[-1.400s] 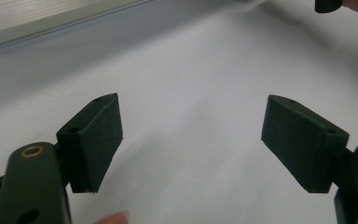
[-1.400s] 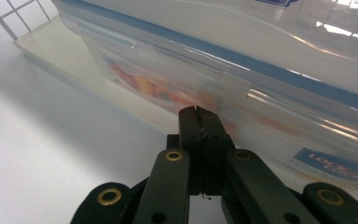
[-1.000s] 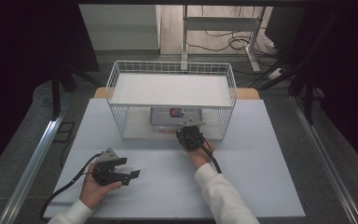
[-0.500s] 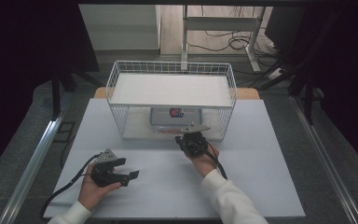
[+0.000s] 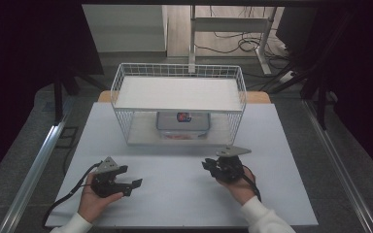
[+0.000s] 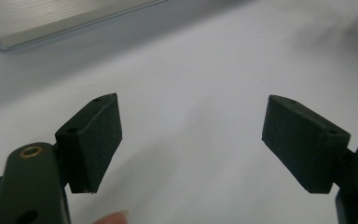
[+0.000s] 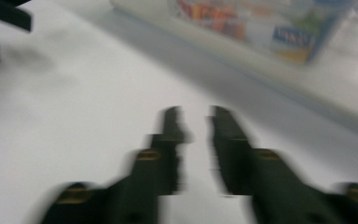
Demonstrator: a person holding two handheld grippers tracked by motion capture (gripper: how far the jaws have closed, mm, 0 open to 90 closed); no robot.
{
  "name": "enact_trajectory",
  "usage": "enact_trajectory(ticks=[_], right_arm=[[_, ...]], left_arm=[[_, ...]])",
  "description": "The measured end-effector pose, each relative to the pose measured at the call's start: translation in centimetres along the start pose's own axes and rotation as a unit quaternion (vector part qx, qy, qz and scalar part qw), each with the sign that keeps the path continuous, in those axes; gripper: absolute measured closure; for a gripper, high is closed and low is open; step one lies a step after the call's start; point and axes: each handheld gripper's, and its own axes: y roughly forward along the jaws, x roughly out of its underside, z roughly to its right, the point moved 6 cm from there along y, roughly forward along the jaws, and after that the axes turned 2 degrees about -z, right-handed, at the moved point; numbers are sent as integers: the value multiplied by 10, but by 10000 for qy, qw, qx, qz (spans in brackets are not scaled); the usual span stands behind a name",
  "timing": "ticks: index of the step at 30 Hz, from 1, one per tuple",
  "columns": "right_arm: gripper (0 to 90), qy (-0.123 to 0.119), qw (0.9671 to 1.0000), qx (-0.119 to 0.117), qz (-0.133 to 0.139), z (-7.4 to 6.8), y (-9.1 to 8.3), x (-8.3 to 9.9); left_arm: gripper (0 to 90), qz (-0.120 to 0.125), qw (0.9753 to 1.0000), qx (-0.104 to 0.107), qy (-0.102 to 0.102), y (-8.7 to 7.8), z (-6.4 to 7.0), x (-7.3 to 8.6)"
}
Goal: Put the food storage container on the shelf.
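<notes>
A white table [image 5: 175,194] carries a white wire rack [image 5: 179,104] at its far middle, with a flat white shelf on top and an open space beneath. In that lower space lies a clear rectangular container [image 5: 182,125] with a small red-and-blue label on its lid; its long axis runs across the table, left to right, parallel to the rack's front edge. In the right gripper view the container [image 7: 265,32] appears ahead and to the upper right, blurred, with colourful print on its side.

The right gripper [image 5: 212,166] rests on the table just in front of the rack, near its right half, well short of the container and apart from it. Its jaws are nearly closed, a narrow gap between them with nothing in it. The right hand [image 5: 238,187] grips it from behind, the white sleeve [image 5: 264,218] coming in from the bottom edge.

The left gripper [image 5: 128,185] sits at the near left of the table, well apart from the rack, jaws spread wide and empty, pointing rightward. The left hand [image 5: 94,201] cradles it from below.
</notes>
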Motion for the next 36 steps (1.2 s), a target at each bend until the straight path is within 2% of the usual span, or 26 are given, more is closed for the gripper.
enact_trajectory(ticks=[1,2,3,5,6,8,9,11,12,13,14,20,29,36], right_arm=[[499,-7,10000,5,26,1,-6,6],[421,11,9999,99,81,4,-20,18],[421,11,9999,99,81,4,-20,18],[375,184,9998,76,67,8,-33,28],[358,317,9994,61,84,12,-46,40],[350,341,9994,64,94,13,-50,44],[325,371,9992,149,65,18,-60,57],[316,383,9990,214,48,20,-63,62],[306,491,9981,364,3,27,-69,75],[306,491,9981,364,3,27,-69,75],[303,596,9971,465,-12,32,-74,83],[300,641,9963,563,57,40,-77,84],[293,604,9962,631,64,41,-74,82],[286,603,9965,565,74,36,-73,81]], left_arm=[[195,16,10000,-17,-34,-1,-1,0],[196,30,10000,-18,-39,-2,-1,0],[196,49,10000,-17,-59,-3,-1,1],[196,50,10000,-33,-61,-4,-1,2],[196,49,10000,-47,-60,-5,-1,3],[195,47,9999,-67,-73,-6,-1,4],[196,61,9999,-78,-83,-7,-2,5],[196,51,9999,-103,-87,-8,-3,6],[196,49,9999,-127,-70,-8,-3,6],[196,46,9999,-132,-54,-8,-2,7],[195,61,9999,-118,-43,-9,-1,7],[195,52,9999,-147,-37,-9,-2,7],[196,52,9999,-137,-28,-7,-2,7],[196,27,9998,-175,13,-7,-2,8]])
